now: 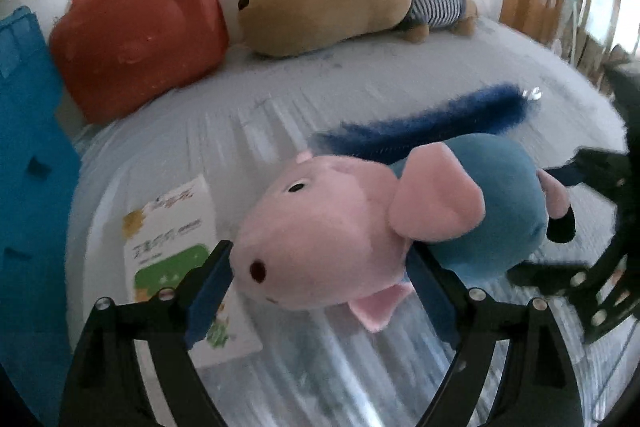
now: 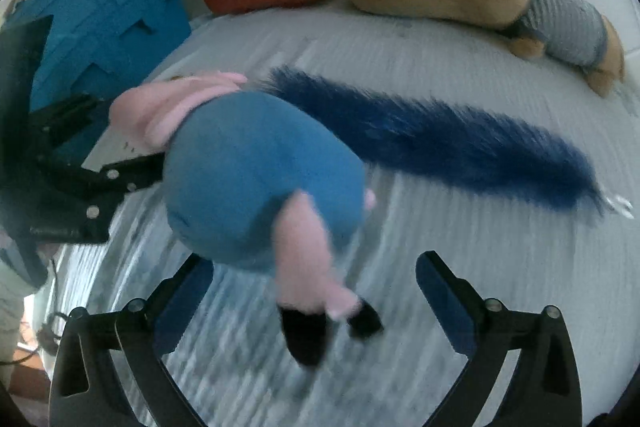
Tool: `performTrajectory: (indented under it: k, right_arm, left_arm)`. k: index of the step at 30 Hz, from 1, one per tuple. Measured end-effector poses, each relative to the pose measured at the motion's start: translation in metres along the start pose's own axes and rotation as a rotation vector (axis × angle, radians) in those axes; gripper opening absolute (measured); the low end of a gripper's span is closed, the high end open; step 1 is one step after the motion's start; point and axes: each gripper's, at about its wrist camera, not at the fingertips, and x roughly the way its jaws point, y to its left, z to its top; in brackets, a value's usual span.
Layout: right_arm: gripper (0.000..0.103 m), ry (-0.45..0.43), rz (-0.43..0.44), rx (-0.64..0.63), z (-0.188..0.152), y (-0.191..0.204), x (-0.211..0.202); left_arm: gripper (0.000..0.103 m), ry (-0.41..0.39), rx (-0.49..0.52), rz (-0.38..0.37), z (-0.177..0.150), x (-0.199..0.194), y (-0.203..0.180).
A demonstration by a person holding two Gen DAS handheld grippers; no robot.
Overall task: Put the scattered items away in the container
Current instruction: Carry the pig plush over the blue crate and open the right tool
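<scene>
A pink pig plush (image 1: 332,239) in a blue outfit is held off the grey bed; my left gripper (image 1: 320,267) is shut on its head, one pad on each side. In the right wrist view the plush's blue body (image 2: 256,179) and pink legs hang in front of my right gripper (image 2: 316,283), whose jaws stand wide apart and hold nothing. A dark blue furry tail toy (image 2: 440,135) lies on the bed behind the plush and also shows in the left wrist view (image 1: 424,123). The blue plastic container (image 2: 108,11) stands at the left (image 1: 28,187).
A red plastic case (image 1: 136,27) and a brown capybara plush (image 1: 332,7) in a striped shirt lie at the back by the wall. A white and green leaflet (image 1: 176,247) lies on the bed under the left gripper. The bed's edge curves at right.
</scene>
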Motion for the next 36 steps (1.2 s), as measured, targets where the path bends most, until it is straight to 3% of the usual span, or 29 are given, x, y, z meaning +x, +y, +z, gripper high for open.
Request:
performTrajectory:
  k: [4, 7, 10, 18, 22, 29, 36]
  right_arm:
    - [0.102, -0.049, -0.005, -0.06, 0.008, 0.009, 0.019]
    - [0.091, -0.115, 0.015, -0.033, 0.012, 0.007, 0.018]
    - [0.085, -0.15, 0.011, -0.049, 0.01, 0.009, 0.005]
    - [0.084, -0.22, 0.05, -0.085, 0.012, 0.019, -0.054]
    - [0.084, -0.284, 0.079, -0.142, 0.029, 0.039, -0.099]
    - [0.084, -0.475, 0.199, -0.283, 0.092, 0.121, -0.191]
    - [0.084, -0.605, 0.323, -0.363, 0.187, 0.234, -0.229]
  left_arm:
    - [0.086, -0.03, -0.001, -0.055, 0.001, 0.007, 0.004]
    - [0.077, -0.051, -0.009, -0.062, 0.004, 0.005, 0.004]
    - [0.075, -0.05, -0.002, -0.054, 0.005, -0.001, 0.001]
    - [0.075, -0.117, -0.001, -0.002, 0.022, -0.061, -0.014]
    - [0.075, -0.176, -0.015, 0.074, 0.035, -0.116, -0.014]
    - [0.075, -0.302, -0.078, 0.3, 0.067, -0.254, 0.016]
    - [0.075, -0.344, -0.118, 0.528, 0.106, -0.364, 0.111]
